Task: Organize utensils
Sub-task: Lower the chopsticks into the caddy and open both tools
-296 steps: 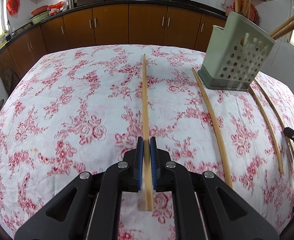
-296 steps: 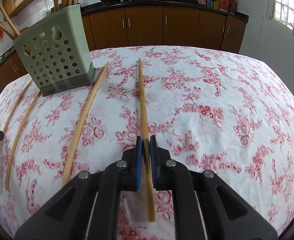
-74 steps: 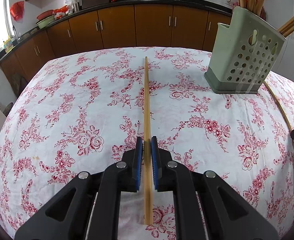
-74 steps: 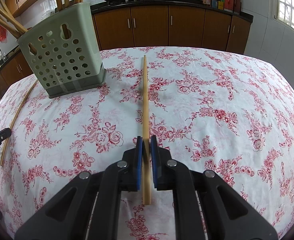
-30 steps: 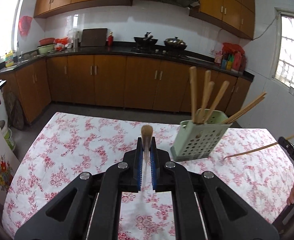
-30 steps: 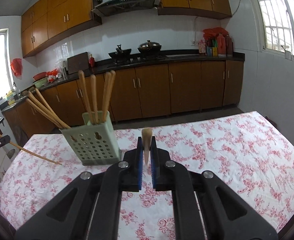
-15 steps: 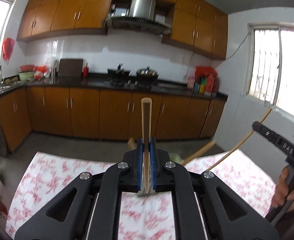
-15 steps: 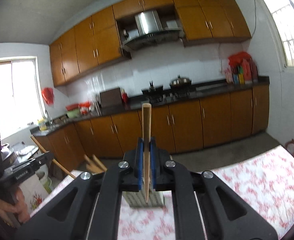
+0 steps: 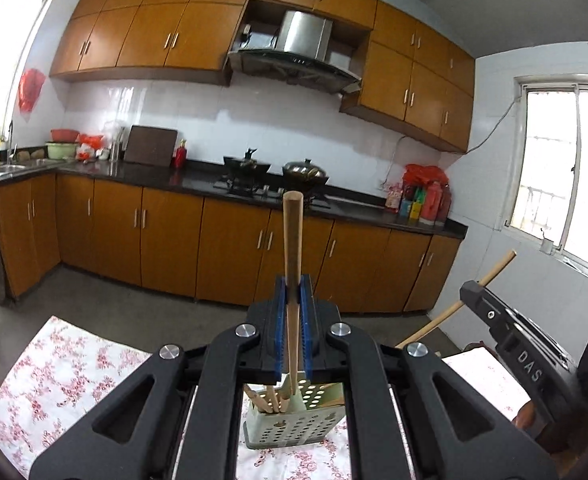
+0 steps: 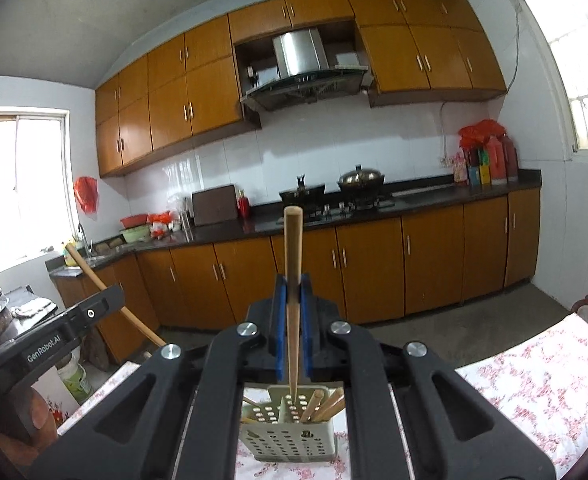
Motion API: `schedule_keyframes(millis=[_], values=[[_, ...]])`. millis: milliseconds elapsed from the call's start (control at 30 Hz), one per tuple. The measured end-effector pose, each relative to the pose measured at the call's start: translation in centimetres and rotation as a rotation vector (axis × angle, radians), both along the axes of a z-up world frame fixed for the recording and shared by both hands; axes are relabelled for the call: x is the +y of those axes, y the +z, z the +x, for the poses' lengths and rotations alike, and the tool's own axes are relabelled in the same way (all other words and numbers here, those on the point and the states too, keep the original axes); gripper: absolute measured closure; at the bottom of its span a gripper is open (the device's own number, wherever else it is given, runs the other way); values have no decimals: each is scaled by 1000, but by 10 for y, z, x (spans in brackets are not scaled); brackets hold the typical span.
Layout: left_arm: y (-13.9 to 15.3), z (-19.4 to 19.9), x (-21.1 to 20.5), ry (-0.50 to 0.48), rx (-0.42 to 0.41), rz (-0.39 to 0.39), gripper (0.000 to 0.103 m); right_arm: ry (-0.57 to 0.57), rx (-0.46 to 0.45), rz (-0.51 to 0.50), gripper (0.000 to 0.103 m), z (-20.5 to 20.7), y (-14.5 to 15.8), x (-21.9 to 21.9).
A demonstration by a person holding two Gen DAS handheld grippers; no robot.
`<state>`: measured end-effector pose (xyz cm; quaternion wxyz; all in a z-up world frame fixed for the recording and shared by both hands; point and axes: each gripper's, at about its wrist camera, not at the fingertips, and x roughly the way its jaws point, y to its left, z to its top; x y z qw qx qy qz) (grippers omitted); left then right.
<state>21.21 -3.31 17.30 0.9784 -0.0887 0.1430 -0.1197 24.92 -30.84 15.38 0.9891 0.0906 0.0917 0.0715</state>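
Note:
My left gripper [image 9: 293, 286] is shut on a wooden chopstick [image 9: 292, 240] held upright, its lower tip over the pale green perforated holder [image 9: 294, 426], which has several chopsticks in it. My right gripper [image 10: 292, 284] is shut on another upright chopstick [image 10: 293, 248], its tip just above the same holder [image 10: 287, 436]. Each gripper shows in the other's view with its chopstick: the right one [image 9: 494, 316], the left one [image 10: 65, 332].
The holder stands on a table with a red floral cloth [image 9: 65, 376], also in the right wrist view [image 10: 534, 376]. Beyond are brown kitchen cabinets [image 9: 165, 240], a dark counter with pans [image 9: 306, 170] and a window [image 9: 558, 176] at right.
Both grippers lifted their chopsticks off the table, tilted them upright and moved over the holder. In the last half second the tips came down closer to the holder's openings.

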Motion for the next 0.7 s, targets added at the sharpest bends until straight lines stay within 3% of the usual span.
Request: schedule_keyframes(millis=[500,700], values=[[-24,17,-10,-29,53,29,96,18,62,-19,95,20,-24,12],[-22,14,-1,-33,62,3,94,3,52,-18,83,14,-22,10]])
